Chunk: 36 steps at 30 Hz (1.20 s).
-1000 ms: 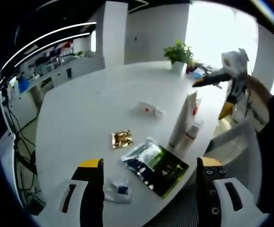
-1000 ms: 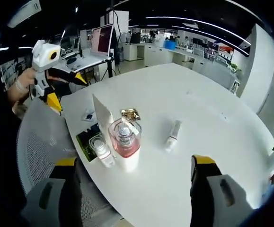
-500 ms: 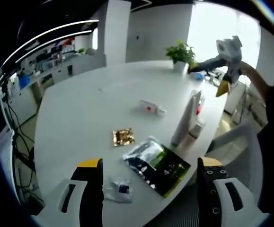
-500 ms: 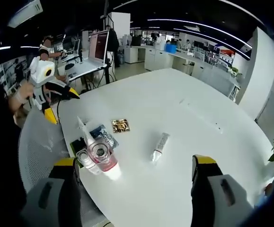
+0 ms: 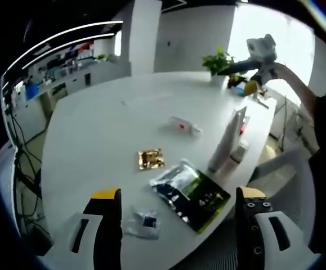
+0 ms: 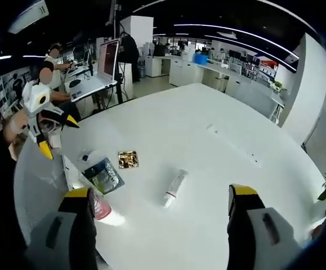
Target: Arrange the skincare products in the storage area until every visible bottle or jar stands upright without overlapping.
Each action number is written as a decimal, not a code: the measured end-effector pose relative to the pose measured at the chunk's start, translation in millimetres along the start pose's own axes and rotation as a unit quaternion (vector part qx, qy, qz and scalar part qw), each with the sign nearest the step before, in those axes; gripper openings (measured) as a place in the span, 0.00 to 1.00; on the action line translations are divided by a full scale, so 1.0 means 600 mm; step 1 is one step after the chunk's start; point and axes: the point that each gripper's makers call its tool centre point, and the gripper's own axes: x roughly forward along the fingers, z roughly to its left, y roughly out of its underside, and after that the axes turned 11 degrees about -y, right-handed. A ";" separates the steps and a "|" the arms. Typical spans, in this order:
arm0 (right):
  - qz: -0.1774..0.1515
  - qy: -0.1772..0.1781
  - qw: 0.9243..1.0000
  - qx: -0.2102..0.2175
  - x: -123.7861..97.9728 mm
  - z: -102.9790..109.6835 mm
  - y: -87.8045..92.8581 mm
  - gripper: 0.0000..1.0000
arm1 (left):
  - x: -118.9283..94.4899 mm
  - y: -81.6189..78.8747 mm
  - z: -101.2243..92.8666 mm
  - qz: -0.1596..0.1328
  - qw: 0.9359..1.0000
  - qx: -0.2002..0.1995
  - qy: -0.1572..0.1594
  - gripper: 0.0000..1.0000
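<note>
While both tools (image 5: 174, 225) (image 6: 158, 225) gape empty, the right has lifted away from the bottles (image 5: 226, 149).

white table (image 6: 208, 169) | tube (image 6: 174, 187) lying flat | gold packet (image 6: 127, 159) beside dark pouch (image 6: 105, 175)

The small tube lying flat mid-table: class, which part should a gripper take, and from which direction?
Grip the tube across its body, near the middle, coming down from above. It lies flat on the table with bare surface around it, so jaws can probably straddle its narrow width.
</note>
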 end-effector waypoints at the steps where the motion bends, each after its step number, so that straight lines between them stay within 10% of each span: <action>1: 0.006 -0.002 1.000 0.001 0.005 -0.003 0.003 0.99 | 0.000 0.000 0.000 0.000 1.000 -0.002 0.001 0.80; 20: 0.070 -0.011 0.997 0.034 0.123 -0.043 0.081 0.96 | 0.010 0.010 -0.003 0.012 1.000 -0.005 0.008 0.80; 36: 0.111 -0.031 0.992 0.055 0.191 -0.056 0.130 0.64 | 0.013 0.010 0.003 0.013 1.000 -0.007 0.010 0.80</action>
